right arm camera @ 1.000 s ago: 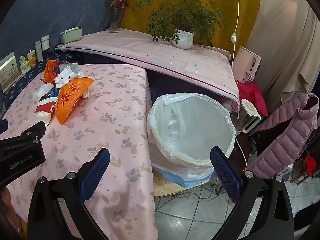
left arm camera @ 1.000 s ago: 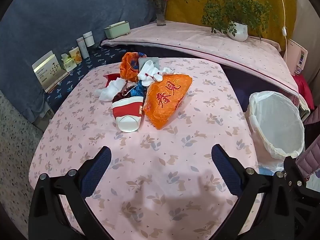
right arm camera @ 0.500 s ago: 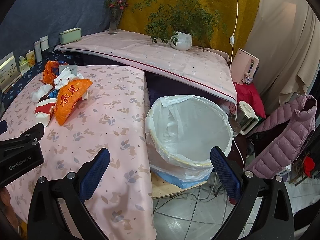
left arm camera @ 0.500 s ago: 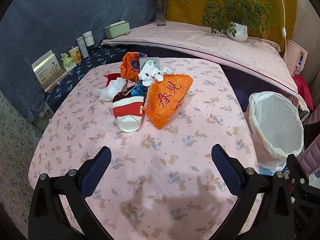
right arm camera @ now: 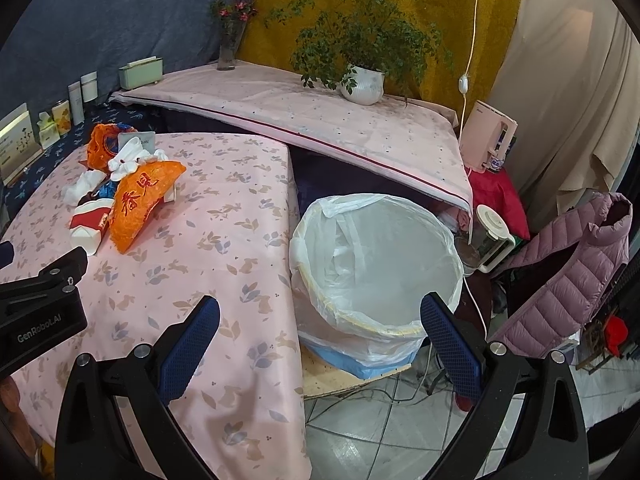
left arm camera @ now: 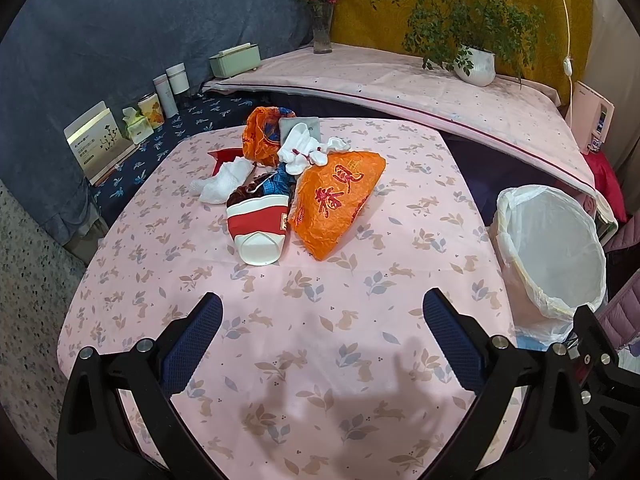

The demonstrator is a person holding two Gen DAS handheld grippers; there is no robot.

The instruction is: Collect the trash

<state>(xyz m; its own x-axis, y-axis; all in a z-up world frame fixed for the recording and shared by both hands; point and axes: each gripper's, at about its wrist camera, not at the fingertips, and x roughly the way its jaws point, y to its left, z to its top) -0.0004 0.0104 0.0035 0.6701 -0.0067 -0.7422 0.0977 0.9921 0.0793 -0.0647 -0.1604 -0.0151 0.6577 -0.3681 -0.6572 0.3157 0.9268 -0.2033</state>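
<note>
My left fingers (left arm camera: 322, 332) and right fingers (right arm camera: 320, 336), both wide open and empty, have barely moved over the past second, so the trash pile (left arm camera: 296, 184) still sits mid-table, uncollected, well apart from the lined bin (right arm camera: 376, 264) beside the table (left arm camera: 320, 360)

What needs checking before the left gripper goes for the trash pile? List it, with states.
1. Left gripper open and empty: ok.
2. Right gripper open and empty: ok.
3. Path to the orange plastic bag over bare tablecloth: ok.
4. Bin liner open, nothing visible inside: ok.
5. Bin beside the table on the right gripper's side: ok.
6. What lies under the red-and-white paper cup and the white tissues: cannot tell.
</note>
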